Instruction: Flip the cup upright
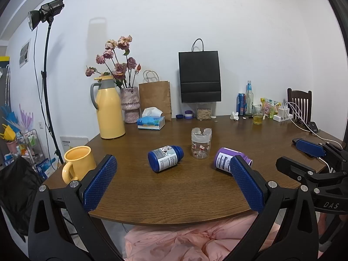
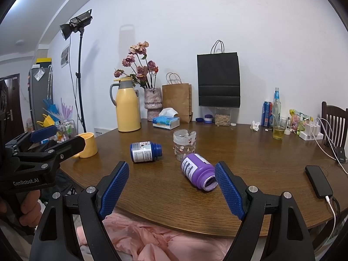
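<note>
My hand-held grippers [image 1: 171, 180] [image 2: 171, 190] gape wide, empty. The glass cup [image 1: 201, 143] at mid-frame looks inverted on the desk [image 1: 174, 191] — I'd grip its middle, turning slowly.

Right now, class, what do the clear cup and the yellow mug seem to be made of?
Clear cup: probably glass or clear plastic, glossy; the table shows through it, printed figures on its side.
Yellow mug: opaque, smooth, likely ceramic or plastic, with soft highlights.
</note>
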A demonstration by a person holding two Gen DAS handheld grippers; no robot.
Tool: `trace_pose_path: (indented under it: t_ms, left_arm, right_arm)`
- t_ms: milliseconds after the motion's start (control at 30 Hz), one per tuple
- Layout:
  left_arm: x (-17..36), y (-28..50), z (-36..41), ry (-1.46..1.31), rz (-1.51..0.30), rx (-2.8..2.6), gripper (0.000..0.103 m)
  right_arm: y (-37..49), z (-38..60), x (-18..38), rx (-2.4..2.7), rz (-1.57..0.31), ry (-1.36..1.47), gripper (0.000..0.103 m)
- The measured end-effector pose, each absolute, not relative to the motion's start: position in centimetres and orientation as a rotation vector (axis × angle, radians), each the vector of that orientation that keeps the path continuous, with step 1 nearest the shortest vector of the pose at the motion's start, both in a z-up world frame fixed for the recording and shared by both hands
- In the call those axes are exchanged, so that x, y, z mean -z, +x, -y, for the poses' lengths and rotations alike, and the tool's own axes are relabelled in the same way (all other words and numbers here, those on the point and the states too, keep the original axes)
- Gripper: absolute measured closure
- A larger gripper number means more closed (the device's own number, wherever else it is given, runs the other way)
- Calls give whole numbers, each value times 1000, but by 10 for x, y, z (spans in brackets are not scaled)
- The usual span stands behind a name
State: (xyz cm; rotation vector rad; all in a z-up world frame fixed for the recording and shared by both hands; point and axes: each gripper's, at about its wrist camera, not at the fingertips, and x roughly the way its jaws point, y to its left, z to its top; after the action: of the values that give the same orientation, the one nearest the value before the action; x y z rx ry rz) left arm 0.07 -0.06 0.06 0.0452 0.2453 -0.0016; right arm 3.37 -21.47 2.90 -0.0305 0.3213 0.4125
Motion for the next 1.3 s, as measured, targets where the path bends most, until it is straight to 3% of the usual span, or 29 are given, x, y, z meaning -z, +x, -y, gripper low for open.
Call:
trace_pose_path:
  t_ms: [500,733,933,1200,1267,1300]
  left_arm:
    - [6,12,-2,31,-271,23,0]
    - [15,78,17,37,-302,172,0]
    - [50,171,61,115,-540,320,1]
    - [53,218,75,29,-561,396,3]
    - [55,232,80,25,-572,374,10]
    - [56,239,82,23,-585,365,19]
  right_arm:
    - [45,216,-21,-403,-342,-19,18]
    - [85,227,8,-327,-432,-11,18]
    - [137,243,36,-299,-579,32,18]
    - [184,248,45,-345,-609,-9,18]
    - [193,250,46,-353,-610,4,18]
    - [197,251,46,-363,-611,10,18]
